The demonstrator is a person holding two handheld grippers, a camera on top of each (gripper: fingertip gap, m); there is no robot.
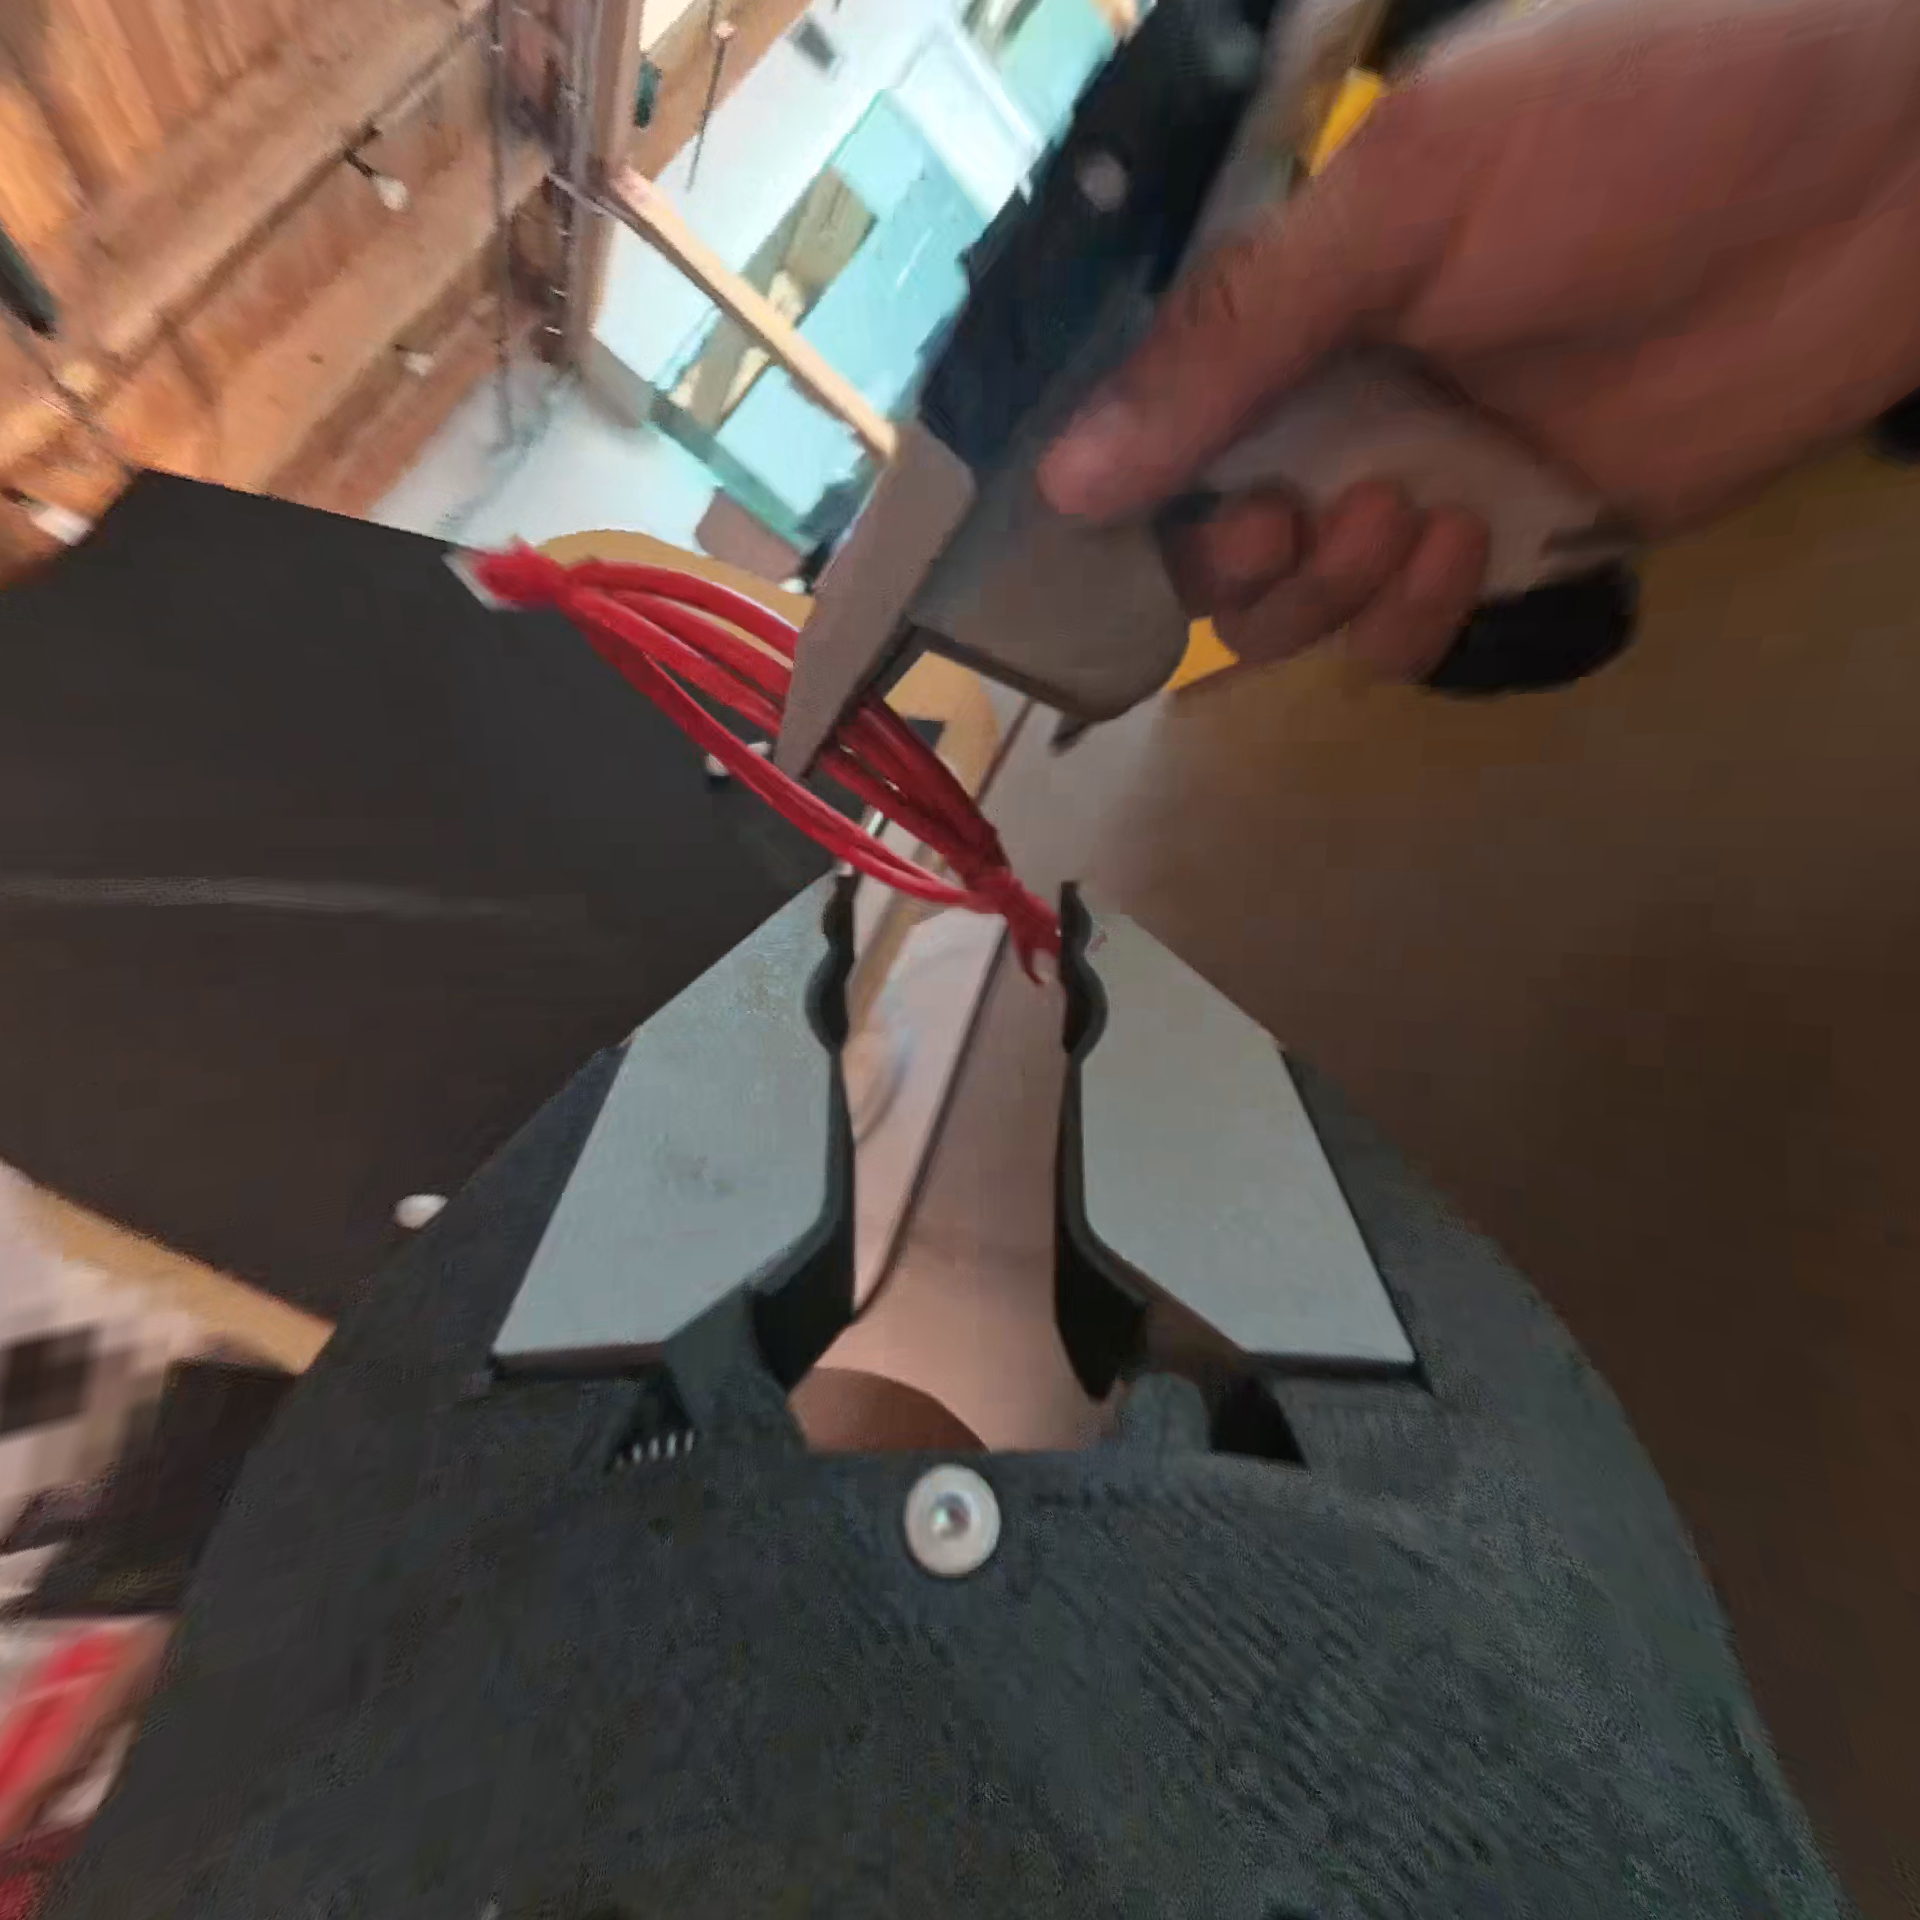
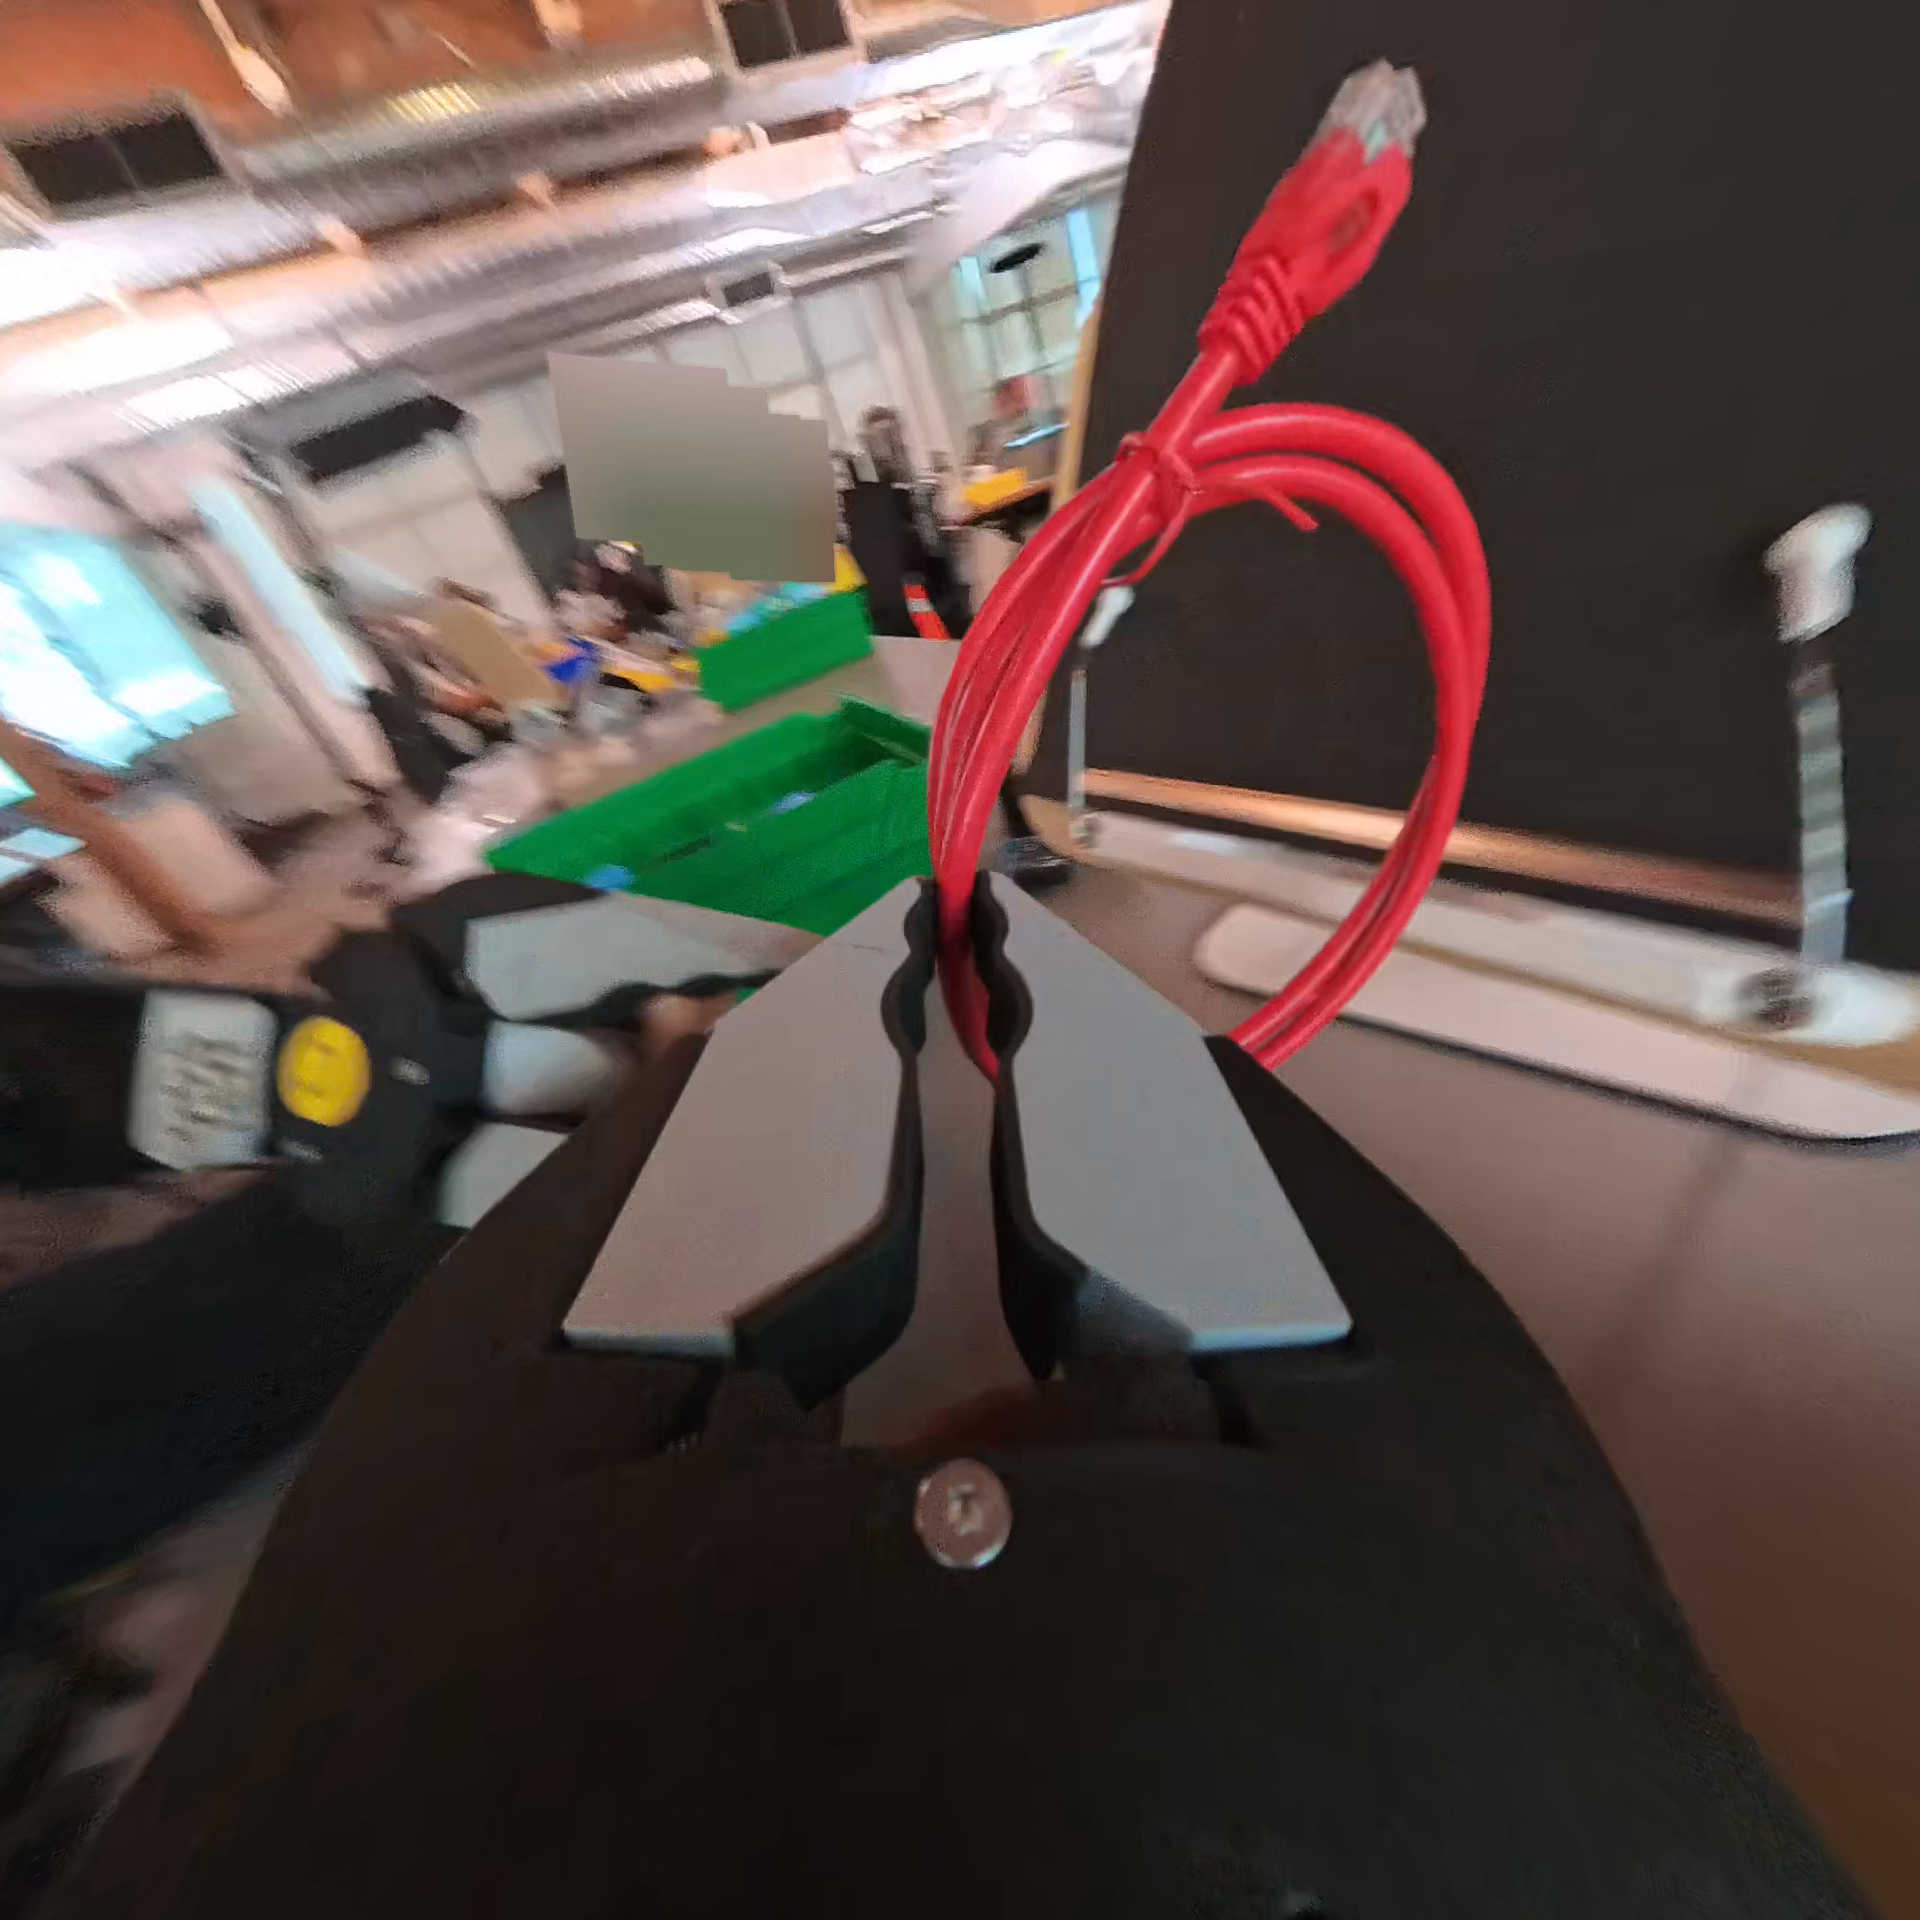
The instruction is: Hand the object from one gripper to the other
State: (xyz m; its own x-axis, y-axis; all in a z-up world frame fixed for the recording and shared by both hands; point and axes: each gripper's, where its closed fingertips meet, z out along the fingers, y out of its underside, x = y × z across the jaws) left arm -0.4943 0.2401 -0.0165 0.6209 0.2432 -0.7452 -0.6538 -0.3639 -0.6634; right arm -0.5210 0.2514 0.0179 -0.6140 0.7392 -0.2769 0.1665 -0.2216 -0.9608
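A coiled red network cable [image 2: 1470, 644], tied with a red twist tie, has a clear plug [image 2: 1371, 104] at its top. My right gripper [image 2: 954, 925] is shut on the strands at the coil's lower left and holds it up in the air. In the left wrist view the cable [image 1: 707, 665] hangs from the right gripper [image 1: 821, 738], which a hand [image 1: 1558, 312] holds. My left gripper [image 1: 956, 935] is open. Its right fingertip [image 1: 1075, 935] is at the cable's tied end [image 1: 1008, 894], and nothing is between the jaws.
A black board [image 1: 312, 831] stands behind the cable and also shows in the right wrist view [image 2: 1610, 416]. Below is a brown table top [image 1: 1507, 1039]. Green bins [image 2: 748, 821] stand to the left, a white stand base [image 2: 1558, 997] to the right. The left tool's body [image 2: 322, 1070] shows at the left.
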